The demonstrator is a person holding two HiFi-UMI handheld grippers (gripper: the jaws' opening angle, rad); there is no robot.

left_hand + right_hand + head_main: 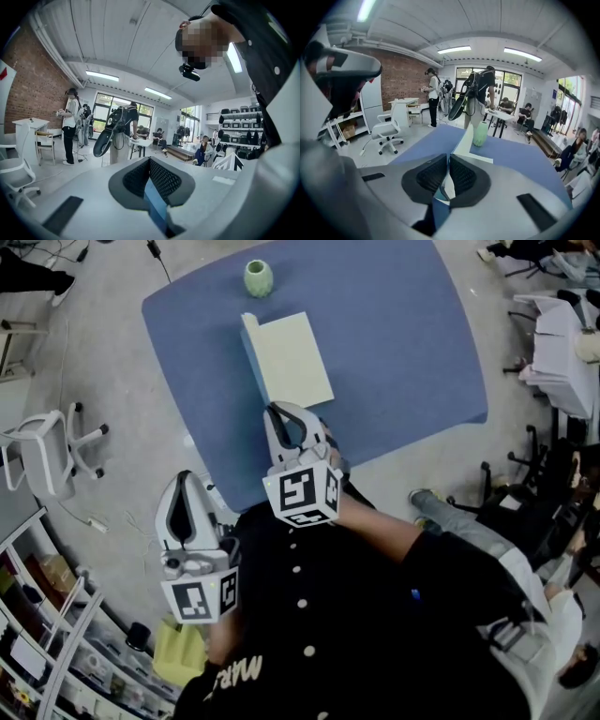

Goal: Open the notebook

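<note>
The notebook (292, 360) lies on the blue table (403, 343) with a pale yellow page showing. Its cover (249, 337) stands up along the left edge. My right gripper (278, 411) hovers just before the notebook's near edge, jaws shut, nothing between them. In the right gripper view the notebook (465, 138) shows past the closed pads (433, 174) of that gripper (448, 159). My left gripper (185, 479) is off the table's near left corner, over the floor, shut and empty. In the left gripper view its jaws (149, 161) point level into the room.
A green vase (259, 278) stands on the table beyond the notebook, also seen in the right gripper view (480, 133). A white chair (47, 456) is on the floor at left. Shelves fill the lower left, and chairs and a person's legs (469, 521) crowd the right.
</note>
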